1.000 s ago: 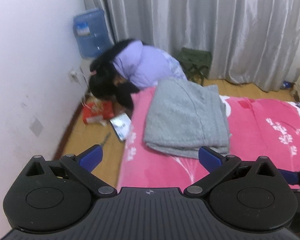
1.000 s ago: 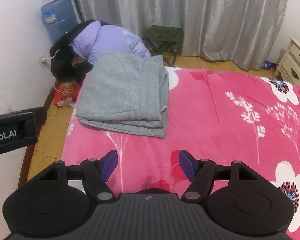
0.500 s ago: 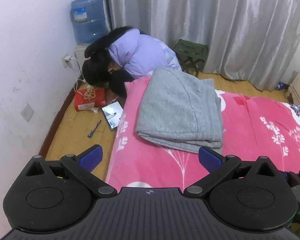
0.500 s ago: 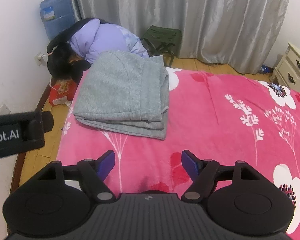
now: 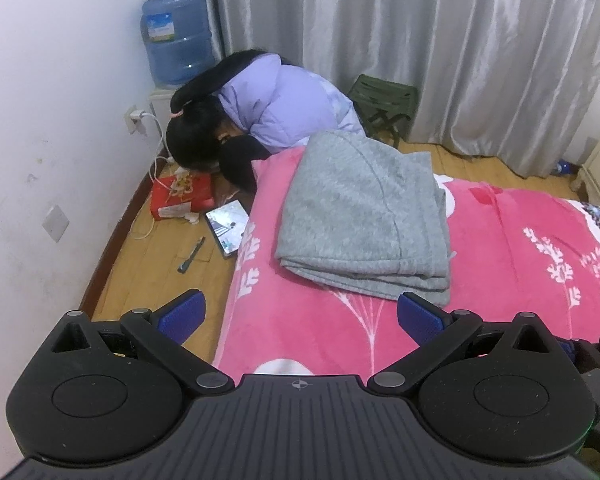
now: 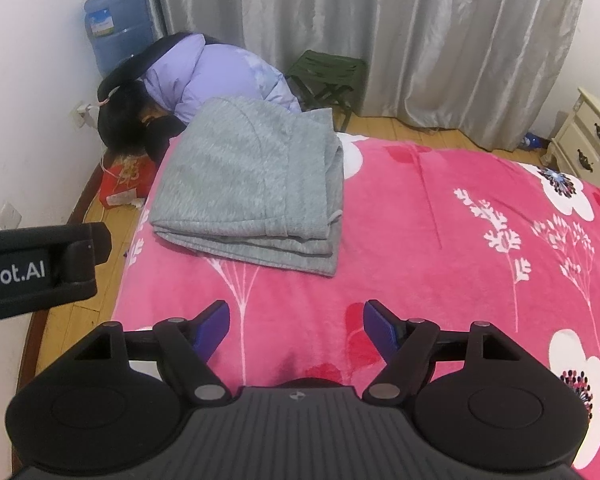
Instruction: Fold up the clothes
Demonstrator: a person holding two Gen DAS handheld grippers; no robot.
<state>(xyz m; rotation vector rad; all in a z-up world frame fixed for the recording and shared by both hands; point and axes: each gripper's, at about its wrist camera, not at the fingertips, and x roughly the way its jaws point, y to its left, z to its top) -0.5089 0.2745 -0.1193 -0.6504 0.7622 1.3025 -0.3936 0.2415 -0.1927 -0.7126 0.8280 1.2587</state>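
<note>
A grey garment (image 5: 364,220) lies folded in a neat stack at the far left corner of the pink flowered bed (image 5: 520,280). It also shows in the right wrist view (image 6: 252,184). My left gripper (image 5: 298,316) is open and empty, held above the bed's left edge, short of the stack. My right gripper (image 6: 296,326) is open and empty above the blanket (image 6: 440,240), well in front of the stack. The body of the left gripper (image 6: 36,264) shows at the left in the right wrist view.
A person in a lilac jacket (image 5: 284,108) bends over the floor at the bed's far left corner. A red box (image 5: 182,196), tablet (image 5: 228,228) and pen lie on the floor. A water bottle (image 5: 176,52), green stool (image 5: 384,104) and cream nightstand (image 6: 592,136) stand by the curtain.
Both grippers have drawn back and up from the folded garment, which now sits farther away. The left view has swung left, showing more floor. Both stay open.
</note>
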